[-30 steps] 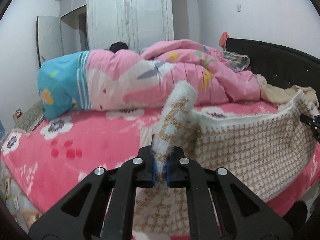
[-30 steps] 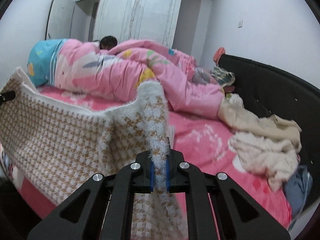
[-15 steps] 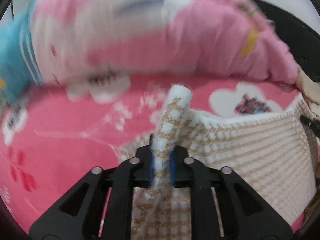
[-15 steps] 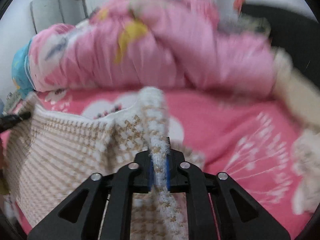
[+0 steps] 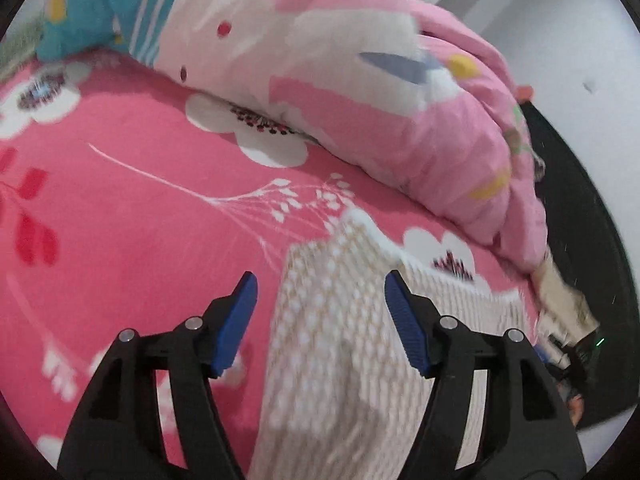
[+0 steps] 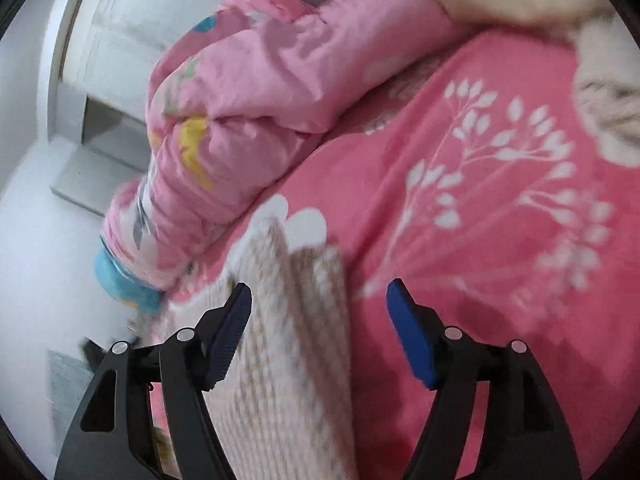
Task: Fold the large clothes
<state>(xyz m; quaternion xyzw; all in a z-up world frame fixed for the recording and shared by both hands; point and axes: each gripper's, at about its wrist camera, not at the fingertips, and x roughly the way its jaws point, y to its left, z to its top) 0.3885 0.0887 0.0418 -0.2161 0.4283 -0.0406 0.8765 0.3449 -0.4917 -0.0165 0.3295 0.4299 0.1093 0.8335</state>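
A cream and tan houndstooth knit garment lies on the pink flowered bed sheet. My left gripper hangs just above one corner of it; its jaws are opening, and the cloth sits loose between the blue pads without being pinched. In the right wrist view the same garment lies under my right gripper, whose jaws are opening too. There the cloth runs close beside the left pad, but no grip shows on it. The other gripper shows dimly at the right edge of the left wrist view.
A bulky pink quilt with a blue end lies across the far side of the bed, also seen as the quilt in the right wrist view. A beige fluffy garment lies at the upper right. A dark headboard borders the bed.
Both grippers were shut on raised folds of the knit garment; they swung down and forward over the bed, rolled, and opened, and the garment corners dropped onto the sheet.
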